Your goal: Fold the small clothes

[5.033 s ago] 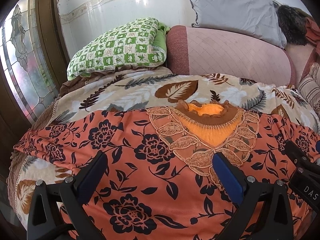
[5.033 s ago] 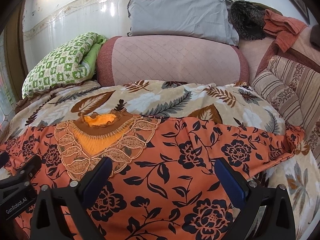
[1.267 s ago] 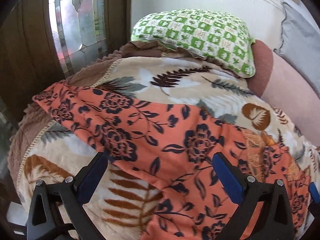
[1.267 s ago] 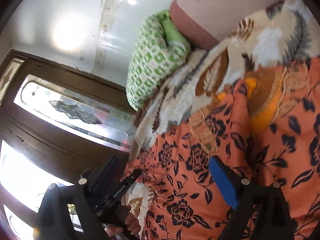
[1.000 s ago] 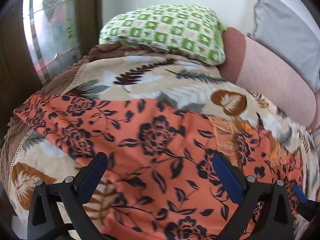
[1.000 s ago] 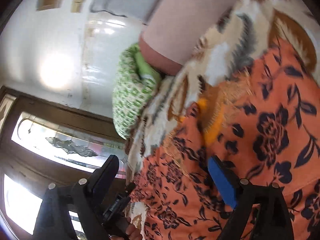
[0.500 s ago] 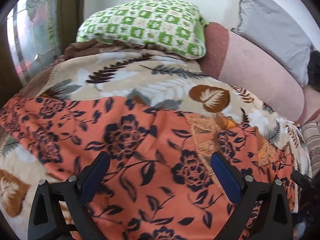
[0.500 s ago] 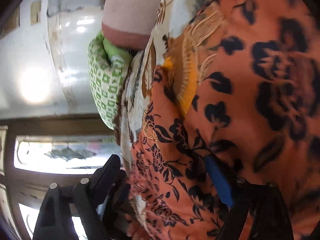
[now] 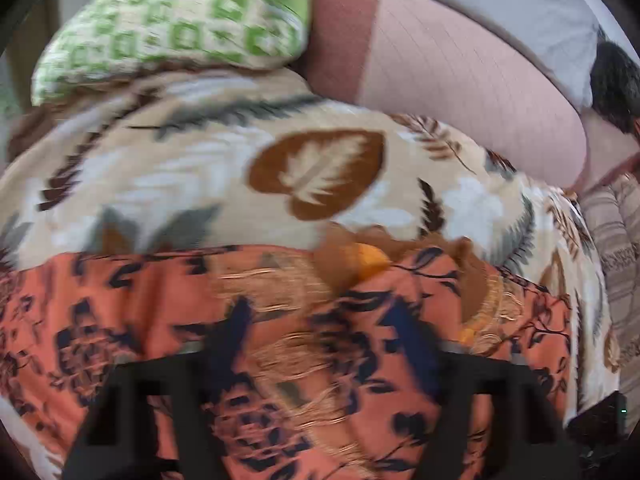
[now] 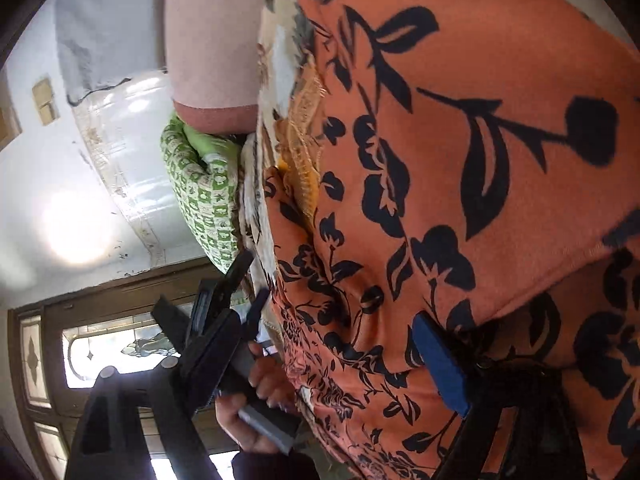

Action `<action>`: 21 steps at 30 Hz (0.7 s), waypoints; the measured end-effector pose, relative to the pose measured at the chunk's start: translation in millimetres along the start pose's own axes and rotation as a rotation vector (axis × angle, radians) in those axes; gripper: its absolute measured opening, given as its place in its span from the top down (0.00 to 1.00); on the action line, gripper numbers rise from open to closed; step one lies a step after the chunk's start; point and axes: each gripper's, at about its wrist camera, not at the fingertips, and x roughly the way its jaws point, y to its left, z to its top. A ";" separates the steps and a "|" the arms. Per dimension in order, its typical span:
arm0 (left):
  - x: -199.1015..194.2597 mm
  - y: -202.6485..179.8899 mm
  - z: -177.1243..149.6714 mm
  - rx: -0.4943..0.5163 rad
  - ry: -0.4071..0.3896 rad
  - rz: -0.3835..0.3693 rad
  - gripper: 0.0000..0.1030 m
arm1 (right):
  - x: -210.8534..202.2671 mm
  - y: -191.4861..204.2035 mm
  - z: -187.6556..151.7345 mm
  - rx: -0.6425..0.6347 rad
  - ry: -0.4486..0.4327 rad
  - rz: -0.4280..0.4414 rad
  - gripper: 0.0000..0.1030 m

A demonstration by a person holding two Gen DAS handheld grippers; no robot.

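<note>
An orange garment with dark flowers (image 9: 152,320) and a gold lace neckline (image 9: 276,288) lies on the leaf-print blanket (image 9: 328,172). One side is folded over the neckline (image 9: 424,276). My left gripper (image 9: 320,356) is open just above the garment, blurred by motion. In the right wrist view the garment (image 10: 460,160) fills the frame, with a fold edge (image 10: 560,276). My right gripper (image 10: 288,364) is open and tilted sideways against the cloth. The left gripper (image 10: 250,280) shows there too, held by a hand at the garment's edge.
A green checked pillow (image 9: 176,28), a pink bolster (image 9: 460,68) and a grey pillow (image 9: 512,12) lie at the bed's head. A striped cushion (image 9: 616,248) is at the right. A wooden door with stained glass (image 10: 104,352) stands beside the bed.
My left gripper has swung right and down toward the neckline. My right gripper has rolled sideways and come closer to the cloth. One side of the garment now lies folded over the middle.
</note>
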 end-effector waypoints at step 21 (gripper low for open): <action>23.6 0.4 -11.9 -0.194 0.080 -0.036 0.48 | 9.6 -5.9 17.8 0.098 0.037 0.053 0.13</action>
